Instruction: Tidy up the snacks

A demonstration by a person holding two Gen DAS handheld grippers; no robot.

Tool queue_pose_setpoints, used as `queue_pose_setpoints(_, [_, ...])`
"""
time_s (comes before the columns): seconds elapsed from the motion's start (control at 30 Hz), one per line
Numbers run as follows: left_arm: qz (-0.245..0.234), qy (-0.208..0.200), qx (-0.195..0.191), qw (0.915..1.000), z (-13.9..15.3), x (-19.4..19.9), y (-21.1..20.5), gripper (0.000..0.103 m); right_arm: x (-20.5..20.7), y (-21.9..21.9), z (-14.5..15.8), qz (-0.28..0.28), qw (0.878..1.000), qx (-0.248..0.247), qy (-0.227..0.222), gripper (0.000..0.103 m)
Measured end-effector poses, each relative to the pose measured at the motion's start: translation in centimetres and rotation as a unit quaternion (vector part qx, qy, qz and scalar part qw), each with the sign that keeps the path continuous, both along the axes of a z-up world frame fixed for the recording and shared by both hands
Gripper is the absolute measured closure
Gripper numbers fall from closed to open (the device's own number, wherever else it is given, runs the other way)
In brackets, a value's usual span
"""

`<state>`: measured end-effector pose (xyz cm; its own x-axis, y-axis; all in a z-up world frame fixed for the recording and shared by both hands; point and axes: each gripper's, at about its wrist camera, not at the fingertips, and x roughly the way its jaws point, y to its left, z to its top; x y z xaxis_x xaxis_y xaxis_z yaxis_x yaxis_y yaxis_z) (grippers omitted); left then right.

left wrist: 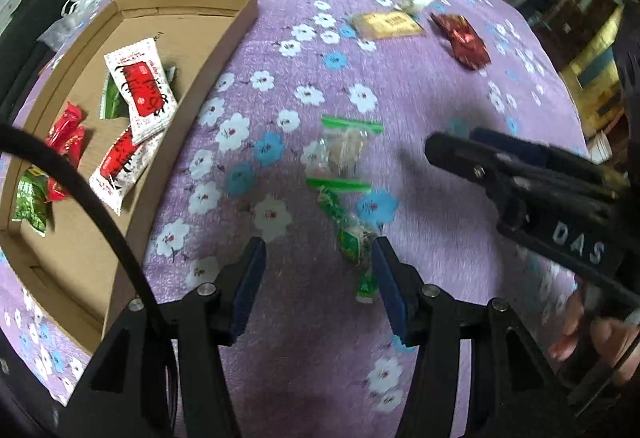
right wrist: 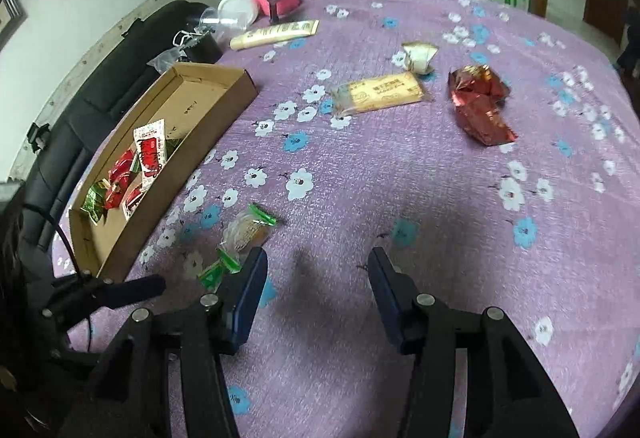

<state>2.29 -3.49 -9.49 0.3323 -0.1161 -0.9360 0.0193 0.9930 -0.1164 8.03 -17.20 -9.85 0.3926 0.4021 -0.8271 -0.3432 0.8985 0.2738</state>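
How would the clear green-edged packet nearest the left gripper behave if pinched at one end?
The clear green-edged packet looks like thin film around a small cake, so probably light. Pinched at a sealed end, it would likely droop. The glossy film may slip between the jaws.

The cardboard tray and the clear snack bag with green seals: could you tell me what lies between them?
Only bare floral tablecloth lies between the cardboard tray and the clear snack bag; the right wrist view shows this, and the left wrist view agrees.

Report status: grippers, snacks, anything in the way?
Left gripper open, right gripper open, both empty. Clear green-edged snack and green snack just ahead of left. Cardboard box partly filled. Path unobstructed.
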Motion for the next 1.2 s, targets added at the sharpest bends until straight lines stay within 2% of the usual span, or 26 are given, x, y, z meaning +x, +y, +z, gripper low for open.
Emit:
queue_pose_setpoints(0.2, [0.025, 0.004, -0.012, 0.9996, -0.2, 0.3, 0.4, 0.046, 0.1, -1.0, 0.2, 0.017, 1.000, 0.008, -0.004, 0.051])
queue_pose_setpoints(0.43, [0.006, -0.021, -0.014, 0.9997, -0.1, -1.0, 0.1, 0.044, 0.4, -1.7, -0.2, 0.031, 0.999, 0.009, -0.008, 0.046])
queue_pose_setpoints(0.53, [0.009, -0.033, -0.008, 0.9994, 0.5, -1.3, -0.2, 0.036, 0.6, -2.7, -0.8, 0.017, 1.000, 0.015, 0.000, 0.045])
queue_pose_setpoints(0.63, [0.029, -0.039, -0.011, 0.9988, 0.9, -1.2, -0.1, 0.034, 0.6, -3.3, -1.3, 0.014, 1.000, 0.018, 0.009, 0.044])
queue_pose_setpoints(0.77, [0.048, -0.032, 0.002, 0.9983, 1.1, -1.4, 0.2, 0.031, 0.3, -3.6, -1.4, 0.016, 0.999, 0.025, 0.012, 0.043])
queue_pose_setpoints(0.83, [0.050, -0.036, 0.007, 0.9981, 1.1, -1.7, 0.3, 0.023, 0.2, -3.7, -1.4, 0.017, 0.999, 0.027, 0.013, 0.040])
queue_pose_setpoints(0.9, [0.047, -0.043, 0.013, 0.9979, 1.0, -1.8, 0.1, 0.021, 0.2, -3.7, -1.5, 0.019, 0.999, 0.032, 0.017, 0.040])
queue_pose_setpoints(1.03, [0.043, -0.022, 0.013, 0.9988, 0.0, -1.0, -0.2, 0.021, 0.3, -3.5, -1.7, 0.022, 0.999, 0.037, 0.020, 0.039])
queue_pose_setpoints(1.2, [0.066, -0.004, 0.011, 0.9977, -1.2, -0.1, 0.1, 0.021, 0.9, -2.5, -1.6, 0.036, 0.999, 0.031, 0.018, 0.039])
